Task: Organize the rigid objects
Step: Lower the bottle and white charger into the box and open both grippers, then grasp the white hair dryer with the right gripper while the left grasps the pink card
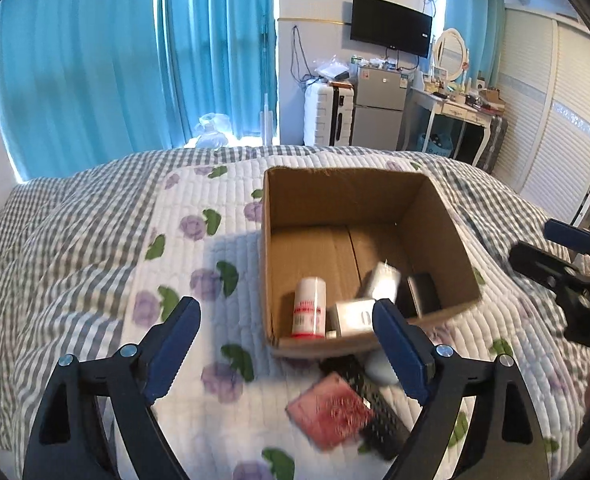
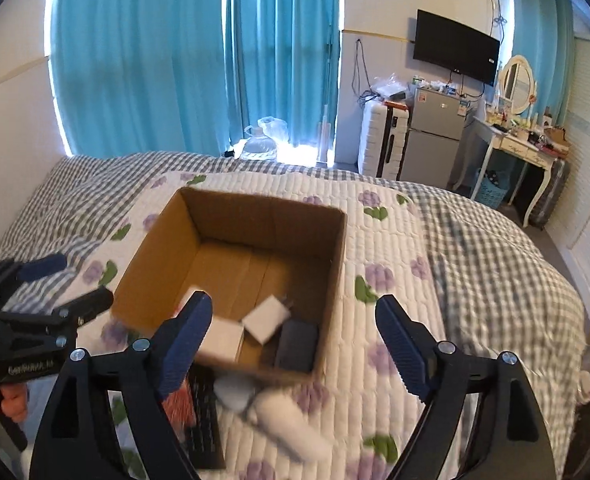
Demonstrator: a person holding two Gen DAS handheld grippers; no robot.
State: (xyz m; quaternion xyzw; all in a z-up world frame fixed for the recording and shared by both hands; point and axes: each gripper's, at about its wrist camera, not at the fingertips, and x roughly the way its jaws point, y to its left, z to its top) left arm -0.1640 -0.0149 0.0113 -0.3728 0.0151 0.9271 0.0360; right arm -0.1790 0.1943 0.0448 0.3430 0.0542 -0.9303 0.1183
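box (image 1: 347, 200): brown cardboard, open top, upright on the bed quilt
bottle (image 1: 309, 307): white cylinder, red label, standing in box at near-left corner
white boxes (image 1: 353, 317): two small ones, tilted, mid box by near wall
dark block (image 1: 425, 294): black, leaning in box's near-right corner
pink card (image 1: 331, 410): flat on quilt, outside box, blurred
black remote (image 1: 369, 396): flat, touching pink card
white items (image 2: 283, 420): on quilt just beside near wall, too blurred to identify

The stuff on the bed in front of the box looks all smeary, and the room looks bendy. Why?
Left wrist view: the pink packet and black remote before the cardboard box are smeared by motion blur; the far room is sharp.
Right wrist view: the white object is blurred likewise; the fisheye lens bends the curtains, and window light glares beneath them.
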